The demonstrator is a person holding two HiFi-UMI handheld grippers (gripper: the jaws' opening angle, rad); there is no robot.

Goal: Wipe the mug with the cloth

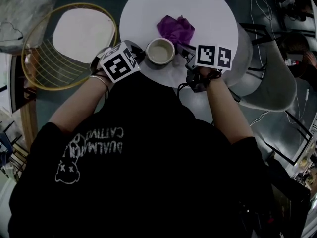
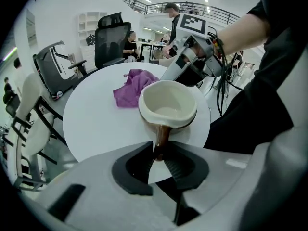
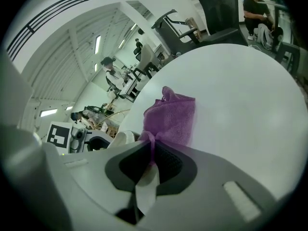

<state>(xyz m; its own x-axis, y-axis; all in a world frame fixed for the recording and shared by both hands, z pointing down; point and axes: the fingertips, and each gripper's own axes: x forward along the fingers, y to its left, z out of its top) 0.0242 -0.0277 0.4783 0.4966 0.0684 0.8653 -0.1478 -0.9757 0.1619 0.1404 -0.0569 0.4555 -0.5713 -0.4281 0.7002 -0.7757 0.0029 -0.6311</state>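
Left claw [image 2: 158, 159] pinches upright mug [image 2: 168, 105] by its near-pointing handle [image 2: 161, 137].

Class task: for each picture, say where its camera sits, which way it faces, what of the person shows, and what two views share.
Head view: on the head, facing steeply down at the white table; torso, forearms, left gripper, right gripper show.
Left gripper view: rides the left gripper, looks along jaws shut on the handle of the mug; right forearm shows.
Right gripper view: rides the right gripper, looks along jaws pinching the purple cloth.
Shared: both gripper views show mug and cloth.
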